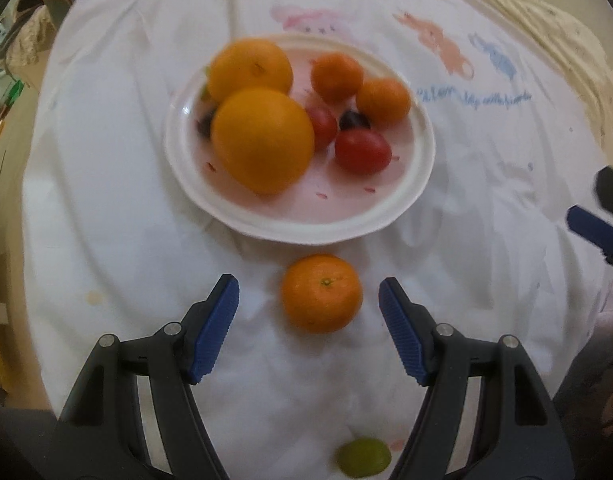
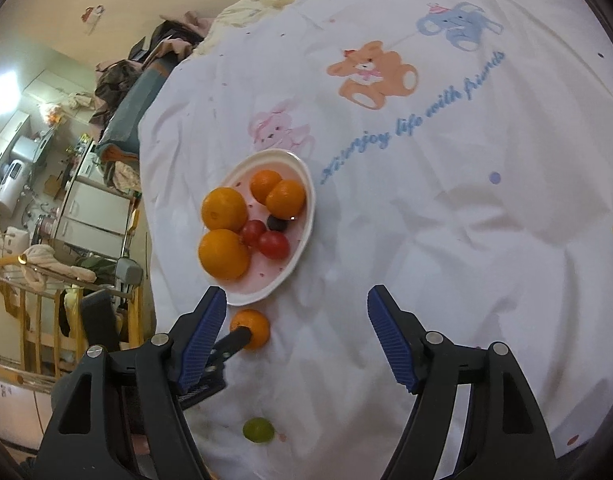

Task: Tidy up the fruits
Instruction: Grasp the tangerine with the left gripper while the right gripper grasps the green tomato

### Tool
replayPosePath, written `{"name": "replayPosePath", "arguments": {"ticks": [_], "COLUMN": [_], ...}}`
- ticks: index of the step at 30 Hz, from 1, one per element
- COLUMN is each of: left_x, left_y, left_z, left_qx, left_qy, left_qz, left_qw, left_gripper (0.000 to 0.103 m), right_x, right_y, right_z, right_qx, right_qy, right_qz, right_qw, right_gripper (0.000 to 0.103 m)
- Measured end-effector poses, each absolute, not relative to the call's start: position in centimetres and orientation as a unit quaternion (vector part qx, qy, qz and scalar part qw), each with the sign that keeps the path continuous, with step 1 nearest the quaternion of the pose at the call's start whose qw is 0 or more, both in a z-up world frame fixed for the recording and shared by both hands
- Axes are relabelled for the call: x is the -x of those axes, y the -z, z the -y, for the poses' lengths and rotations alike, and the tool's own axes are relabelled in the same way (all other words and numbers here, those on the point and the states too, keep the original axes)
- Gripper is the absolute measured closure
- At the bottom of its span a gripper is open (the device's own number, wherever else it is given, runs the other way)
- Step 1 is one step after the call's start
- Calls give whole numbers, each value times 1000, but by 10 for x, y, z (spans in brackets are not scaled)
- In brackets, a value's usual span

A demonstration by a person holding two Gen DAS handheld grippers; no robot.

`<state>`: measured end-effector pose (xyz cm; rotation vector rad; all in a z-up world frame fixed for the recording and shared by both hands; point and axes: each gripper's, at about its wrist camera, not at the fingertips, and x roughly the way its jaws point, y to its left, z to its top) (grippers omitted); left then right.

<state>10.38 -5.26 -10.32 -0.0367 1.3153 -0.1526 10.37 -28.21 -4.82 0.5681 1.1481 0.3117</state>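
Left wrist view looks steeply down on a white bedsheet (image 1: 106,200) printed with cartoon animals. The left gripper (image 1: 309,298) stands wide apart, its blue pads (image 1: 218,328) on either side of a loose mandarin (image 1: 321,293) without touching it. The mandarin sits between the fingertips, slightly nearer the right one, its green stem scar facing up toward the camera; being round, it shows no clear long axis.

Just beyond the fingertips lies a white plate (image 1: 386,216) holding two large oranges (image 1: 262,140), two more mandarins (image 1: 382,101), two cherry tomatoes (image 1: 362,151) and dark grapes (image 1: 353,120). The nearer tomato is oval, its long axis running across the view. Behind the fingertips, back between the gripper's arms, a green grape (image 1: 363,456) rests on the sheet.

Right wrist view shows the right gripper (image 2: 297,312) also wide, with nothing between its pads but bare sheet. The plate (image 2: 306,216) lies ahead and to its left. The loose mandarin (image 2: 252,326) sits just beside its left fingertip, with a tip of the left gripper against the fruit's near side. The green grape (image 2: 258,429) lies back between the arms.
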Motion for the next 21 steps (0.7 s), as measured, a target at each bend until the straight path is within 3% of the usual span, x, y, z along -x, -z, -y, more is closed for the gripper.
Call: {"name": "replayPosePath", "arguments": {"ticks": [5, 7, 21], "left_x": [-106, -106, -89], "left_y": [112, 114, 73], "left_z": [63, 65, 29], "left_qx": [-3, -12, 28], "left_qy": [78, 81, 71], "left_qz": [-618, -619, -593], "left_qw": [782, 781, 802], "left_gripper": [48, 62, 63], "right_x": [-102, -103, -102], "right_y": [54, 55, 49], "right_z": [290, 290, 270], "right_qx": [-264, -264, -233], "right_qy": [-139, -139, -150], "right_qz": [-539, -541, -546], "right_qw": [788, 787, 791], "right_gripper": [27, 27, 27]}}
